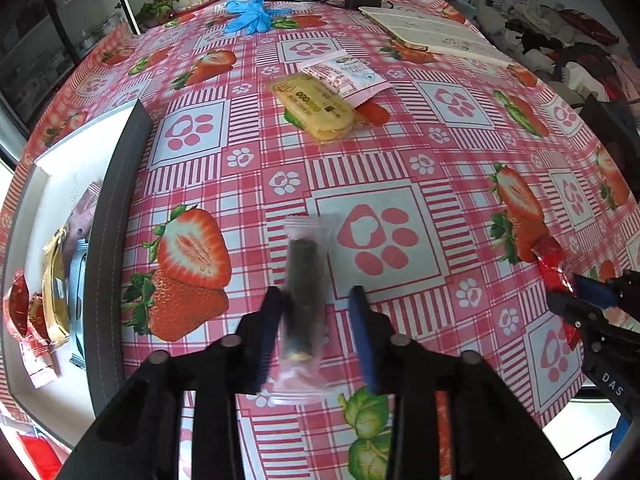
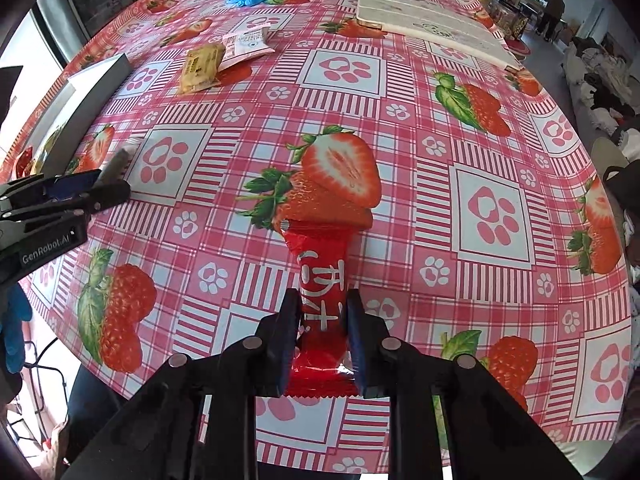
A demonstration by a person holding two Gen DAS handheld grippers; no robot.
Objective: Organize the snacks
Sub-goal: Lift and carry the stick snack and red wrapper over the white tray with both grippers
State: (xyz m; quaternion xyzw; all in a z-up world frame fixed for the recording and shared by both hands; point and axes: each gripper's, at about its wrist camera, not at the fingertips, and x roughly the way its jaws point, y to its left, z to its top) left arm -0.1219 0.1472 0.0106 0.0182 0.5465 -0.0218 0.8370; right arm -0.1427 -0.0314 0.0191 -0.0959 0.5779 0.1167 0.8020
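Note:
A clear packet with a dark roll inside (image 1: 306,288) lies on the strawberry tablecloth (image 1: 400,168) between the fingers of my left gripper (image 1: 316,320). The left pad touches the wrapper and the right pad stands a little off it, so the jaws are open. My right gripper (image 2: 323,320) is shut on a red snack packet (image 2: 320,264) with white lettering, pads pressing both its sides. In the left wrist view that gripper (image 1: 580,296) and the red packet (image 1: 552,264) show at the right edge. A yellow biscuit packet (image 1: 316,108) and a pink-white packet (image 1: 348,76) lie farther back.
A white box with a dark grey wall (image 1: 116,216) stands at the left and holds several snack packets (image 1: 56,292). Blue gloves (image 1: 248,16), a white board (image 1: 432,32) and cables lie at the far end. The table edge runs close below both grippers.

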